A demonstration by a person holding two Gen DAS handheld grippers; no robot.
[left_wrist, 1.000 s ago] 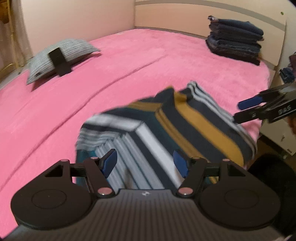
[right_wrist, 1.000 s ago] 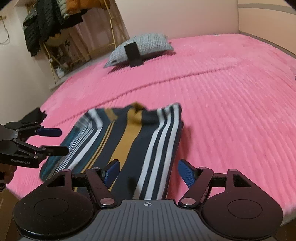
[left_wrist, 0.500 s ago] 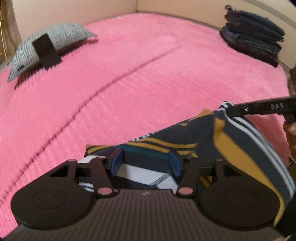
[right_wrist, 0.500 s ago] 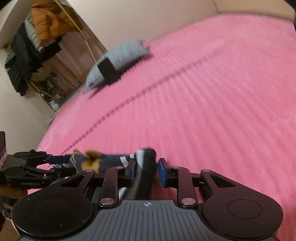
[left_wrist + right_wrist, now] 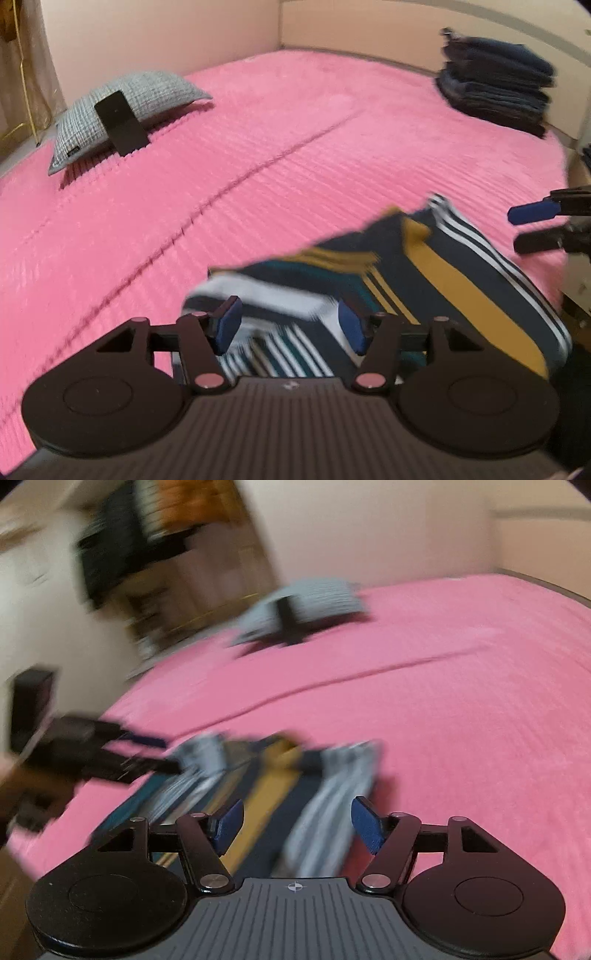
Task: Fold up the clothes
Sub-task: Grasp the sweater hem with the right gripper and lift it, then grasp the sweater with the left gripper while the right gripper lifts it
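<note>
A striped garment [image 5: 436,280] in navy, mustard, teal and white lies folded in a thick bundle on the pink bed [image 5: 258,177], near its front edge. My left gripper [image 5: 290,326] is open just above the bundle's near left end, with nothing held between its blue pads. My right gripper [image 5: 297,823] is open too, hovering over the near end of the garment [image 5: 266,786]; this view is motion-blurred. The right gripper [image 5: 535,229] also shows at the right edge of the left wrist view, off the cloth. The left gripper [image 5: 110,753] appears at the left of the right wrist view.
A grey pillow [image 5: 122,110] with a black object [image 5: 120,123] leaning on it lies at the far left of the bed. A stack of dark folded clothes [image 5: 495,92] sits by the headboard. Hanging clothes [image 5: 147,542] are beyond the bed. The bed edge drops away beside the garment.
The right gripper was shut on the garment's edge half a second ago; it has let go, opened and pulled back. The left gripper has drawn back, and the garment lies flatter.
</note>
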